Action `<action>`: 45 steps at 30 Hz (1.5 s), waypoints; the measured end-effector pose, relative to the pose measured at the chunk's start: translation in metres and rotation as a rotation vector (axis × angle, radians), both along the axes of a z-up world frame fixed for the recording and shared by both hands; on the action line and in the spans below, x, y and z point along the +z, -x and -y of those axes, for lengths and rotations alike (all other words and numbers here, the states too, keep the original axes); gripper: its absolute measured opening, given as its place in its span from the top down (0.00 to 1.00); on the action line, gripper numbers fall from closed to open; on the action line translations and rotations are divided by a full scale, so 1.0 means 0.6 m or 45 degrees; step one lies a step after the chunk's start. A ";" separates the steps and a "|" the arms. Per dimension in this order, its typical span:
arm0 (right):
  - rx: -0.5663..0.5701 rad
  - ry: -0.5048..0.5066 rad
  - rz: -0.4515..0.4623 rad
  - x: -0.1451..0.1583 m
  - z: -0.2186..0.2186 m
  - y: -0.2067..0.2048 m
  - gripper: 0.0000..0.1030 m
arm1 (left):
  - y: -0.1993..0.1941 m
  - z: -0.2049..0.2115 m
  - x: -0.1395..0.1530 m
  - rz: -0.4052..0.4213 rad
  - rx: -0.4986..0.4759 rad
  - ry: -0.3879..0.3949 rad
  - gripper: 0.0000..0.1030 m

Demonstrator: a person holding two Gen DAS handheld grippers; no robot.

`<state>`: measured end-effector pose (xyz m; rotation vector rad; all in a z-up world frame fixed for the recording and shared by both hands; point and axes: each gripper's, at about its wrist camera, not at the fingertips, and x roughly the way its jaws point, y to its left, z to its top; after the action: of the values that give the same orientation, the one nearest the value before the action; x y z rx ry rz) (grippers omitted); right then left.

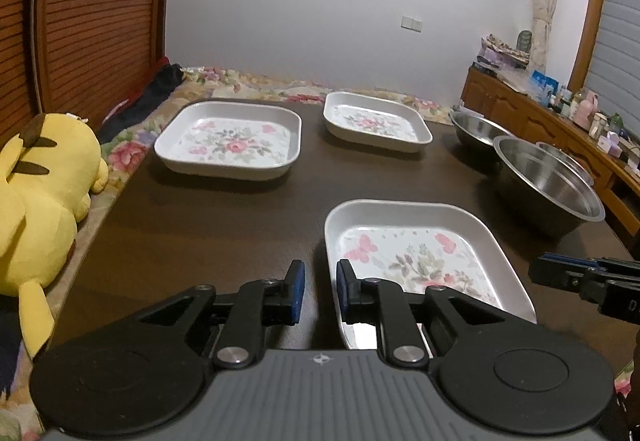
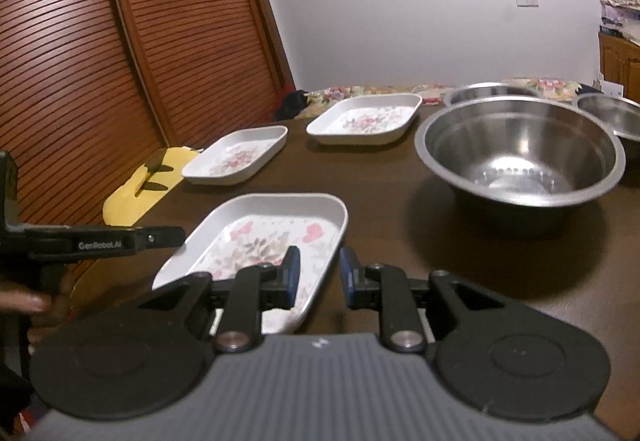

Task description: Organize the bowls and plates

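Three white square plates with flower prints lie on the dark brown table (image 1: pixel 220 225): a near plate (image 1: pixel 420 257) (image 2: pixel 256 237), one at far left (image 1: pixel 230 139) (image 2: pixel 236 159) and one at far middle (image 1: pixel 376 121) (image 2: pixel 366 117). To the right stand steel bowls: a large one (image 2: pixel 520 153) (image 1: pixel 548 181), one behind it (image 2: pixel 488 91) (image 1: pixel 476 129) and one at the right edge (image 2: pixel 612 113). My left gripper (image 1: pixel 320 291) (image 2: pixel 160 235) is open with its fingers either side of the near plate's left rim. My right gripper (image 2: pixel 320 275) (image 1: pixel 560 273) is open across the same plate's right rim.
A yellow plush toy (image 1: pixel 40 193) lies off the table's left edge on floral bedding (image 1: pixel 248 81). Louvered wooden doors (image 2: pixel 100 41) stand at the left. A wooden cabinet (image 1: pixel 540 113) loaded with small items runs along the right. A person's hand (image 2: pixel 24 305) holds the left gripper.
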<state>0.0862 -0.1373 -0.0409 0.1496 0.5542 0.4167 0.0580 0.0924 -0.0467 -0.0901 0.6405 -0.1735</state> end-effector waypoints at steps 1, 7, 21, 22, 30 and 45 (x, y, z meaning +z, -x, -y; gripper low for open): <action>0.006 0.002 0.005 0.003 -0.001 -0.002 0.78 | -0.003 -0.001 0.003 0.005 -0.001 -0.005 0.80; 0.073 0.005 0.026 0.040 -0.017 -0.034 0.74 | -0.029 -0.012 0.031 0.054 -0.002 -0.049 0.75; 0.231 0.051 0.040 0.105 -0.130 -0.144 0.65 | -0.136 -0.094 0.066 0.109 0.033 -0.115 0.61; 0.236 0.060 0.037 0.105 -0.138 -0.149 0.64 | -0.144 -0.102 0.065 0.105 0.032 -0.109 0.61; 0.232 0.089 -0.044 0.090 -0.193 -0.215 0.58 | -0.212 -0.156 0.046 0.080 0.033 -0.098 0.61; 0.216 0.152 -0.193 0.037 -0.249 -0.300 0.58 | -0.288 -0.215 -0.008 0.003 0.031 -0.063 0.64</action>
<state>0.2663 0.0122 -0.0186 0.0189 0.7422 0.5388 0.2306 0.2212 -0.0516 -0.0498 0.6409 -0.1340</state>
